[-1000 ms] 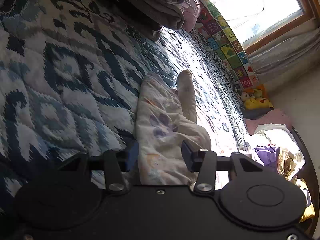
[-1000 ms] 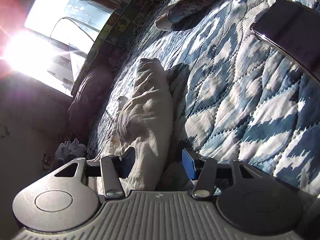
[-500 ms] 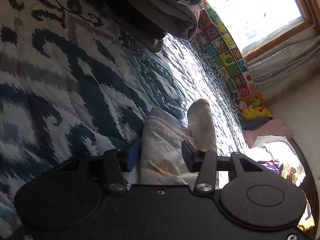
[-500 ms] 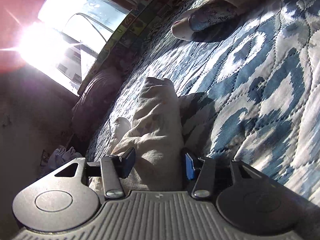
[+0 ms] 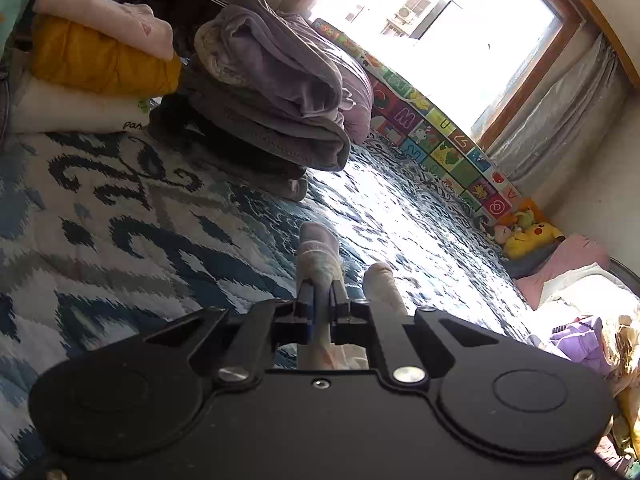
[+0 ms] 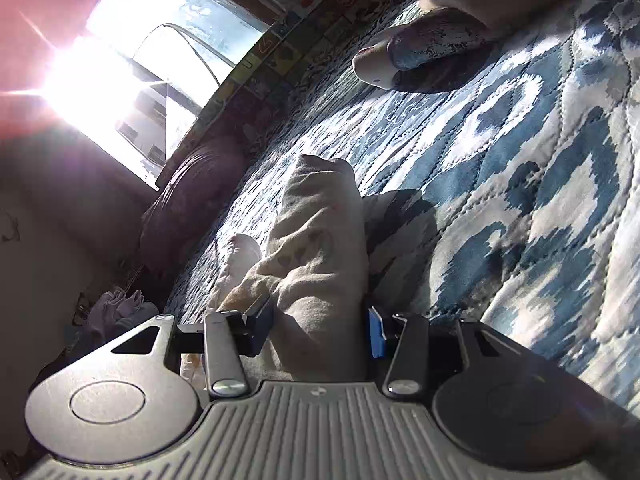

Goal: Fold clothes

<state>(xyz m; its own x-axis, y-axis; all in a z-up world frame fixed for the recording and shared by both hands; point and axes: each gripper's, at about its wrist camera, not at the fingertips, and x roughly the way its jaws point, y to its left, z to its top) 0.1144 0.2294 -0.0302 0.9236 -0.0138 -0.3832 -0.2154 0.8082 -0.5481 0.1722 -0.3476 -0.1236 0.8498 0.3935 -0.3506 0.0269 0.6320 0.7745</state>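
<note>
The cream printed garment (image 5: pixel 320 264) lies on the bed's blue-and-white quilt (image 5: pixel 120 232), and both grippers are at it. The left gripper (image 5: pixel 322 304) has its jaws pinched nearly together on a bunched fold of the cloth — the fabric rises straight ahead of the tips. The right gripper (image 6: pixel 320 328) stands wide apart, the garment (image 6: pixel 320 240) filling the gap between its blue pads (image 6: pixel 376 332) — not clamped. Folded blankets (image 5: pixel 272 92) are stacked further up the bed.

A home bedroom: a bed under a blue-and-white patterned quilt (image 5: pixel 120 248), folded blankets (image 5: pixel 276 92) stacked at its head, an alphabet play mat (image 5: pixel 432 136) along the sunny window (image 5: pixel 448 28), plush toys (image 5: pixel 528 234) in the corner.
</note>
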